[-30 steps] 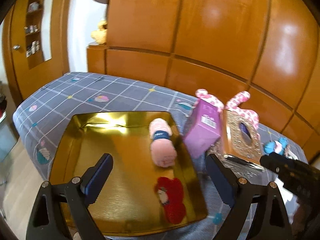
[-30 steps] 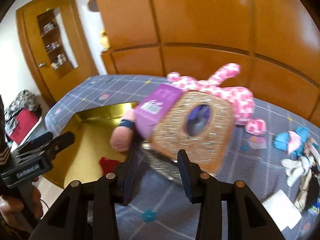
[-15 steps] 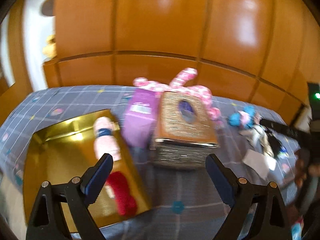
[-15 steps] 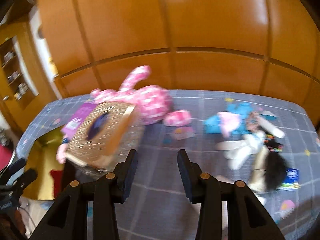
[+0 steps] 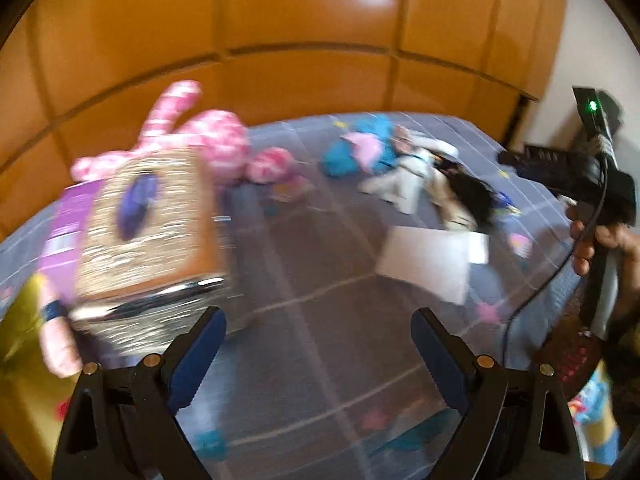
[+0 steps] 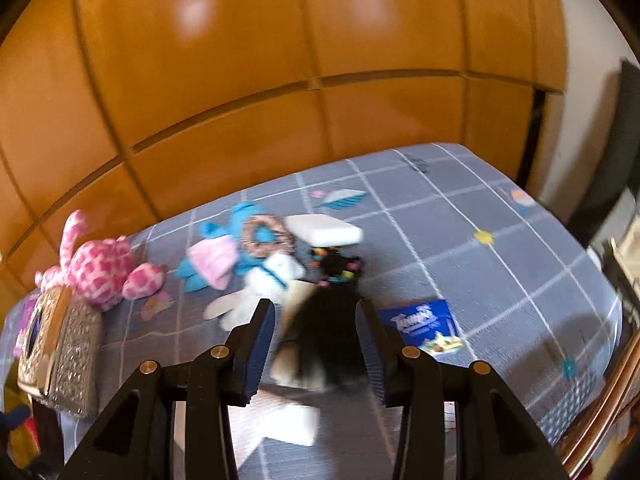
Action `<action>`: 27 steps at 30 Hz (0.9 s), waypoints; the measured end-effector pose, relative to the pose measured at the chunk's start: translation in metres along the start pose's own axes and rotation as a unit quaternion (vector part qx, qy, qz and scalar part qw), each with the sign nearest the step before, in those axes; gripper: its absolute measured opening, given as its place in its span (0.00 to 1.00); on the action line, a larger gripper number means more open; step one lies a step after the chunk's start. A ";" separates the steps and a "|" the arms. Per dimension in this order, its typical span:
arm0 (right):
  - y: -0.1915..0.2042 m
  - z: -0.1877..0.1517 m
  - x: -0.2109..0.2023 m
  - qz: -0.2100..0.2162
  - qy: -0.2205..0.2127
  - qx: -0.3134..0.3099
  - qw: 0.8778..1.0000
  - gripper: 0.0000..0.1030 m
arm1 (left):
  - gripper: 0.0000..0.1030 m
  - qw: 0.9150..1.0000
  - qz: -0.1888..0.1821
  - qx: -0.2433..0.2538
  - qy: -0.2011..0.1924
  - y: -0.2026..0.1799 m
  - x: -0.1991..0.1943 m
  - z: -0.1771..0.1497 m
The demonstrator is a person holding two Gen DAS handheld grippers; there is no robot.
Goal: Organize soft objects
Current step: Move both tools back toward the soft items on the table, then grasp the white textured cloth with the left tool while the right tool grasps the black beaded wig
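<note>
- The left gripper (image 5: 318, 344) hangs over bare grey checked bedspread (image 5: 320, 280) near the front edge of the bed, its blue-padded fingers (image 5: 196, 354) spread wide with nothing between them.
- The right gripper (image 6: 316, 334) points down at a black-haired doll (image 6: 320, 332) in the middle of the bed; its fingers stand partly apart, framing the doll without clearly pressing on it. Blur hides whether they touch it.
- Toward the left edge of the bed lies a pink-and-white spotted plush rabbit (image 6: 100, 268), against the wooden headboard wall (image 6: 280, 60).
- Just in front of the rabbit stands a glittery gold tissue box (image 6: 60, 356) with an oval opening, and a purple carton (image 5: 66, 220) is beside it.
- A gold tray (image 5: 20, 344) shows at the left front corner, with a pink rolled soft toy (image 5: 58, 336) at its rim.
- In the middle lie a blue plush toy with a pink cloth (image 6: 216, 256), a white plush animal (image 6: 260, 288) and a flat white pad (image 6: 324, 230), close together.
- A blue tissue packet (image 6: 424, 324) lies just right of the doll.
- A white sheet of paper (image 5: 428, 258) lies near the front edge.
- A person's hand (image 5: 600, 248) grips the right gripper's black handle.
</note>
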State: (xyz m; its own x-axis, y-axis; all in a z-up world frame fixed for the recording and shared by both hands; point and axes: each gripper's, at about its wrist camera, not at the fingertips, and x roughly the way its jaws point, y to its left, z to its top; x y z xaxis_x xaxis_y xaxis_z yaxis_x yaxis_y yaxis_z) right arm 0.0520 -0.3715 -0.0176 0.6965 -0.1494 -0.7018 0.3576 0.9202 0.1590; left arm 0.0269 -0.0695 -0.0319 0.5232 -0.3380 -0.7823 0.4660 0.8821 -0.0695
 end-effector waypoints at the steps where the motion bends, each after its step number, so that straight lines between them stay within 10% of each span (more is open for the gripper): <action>1: -0.009 0.001 0.001 0.008 0.003 0.023 1.000 0.42 | 0.91 1.000 -0.006 0.014 0.001 -0.011 0.009 0.005; 11: -0.045 0.002 -0.008 0.060 -0.034 0.128 0.989 0.50 | 0.93 0.983 -0.049 0.173 0.032 -0.105 0.086 0.039; 21: -0.054 0.001 -0.006 0.088 -0.031 0.153 0.984 0.50 | 0.94 0.975 -0.065 0.196 0.080 -0.135 0.154 0.050; 27: -0.071 -0.002 -0.003 0.101 -0.034 0.202 0.974 0.50 | 0.37 0.980 -0.114 0.147 0.066 -0.122 0.149 0.050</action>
State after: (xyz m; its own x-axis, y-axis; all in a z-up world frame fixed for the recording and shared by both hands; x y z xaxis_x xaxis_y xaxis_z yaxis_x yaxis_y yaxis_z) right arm 0.0234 -0.4355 -0.0275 0.8125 -0.0159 -0.5827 0.4147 0.7182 0.5587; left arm 0.0842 -0.2441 -0.1092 0.2939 -0.4518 -0.8423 0.7558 0.6493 -0.0846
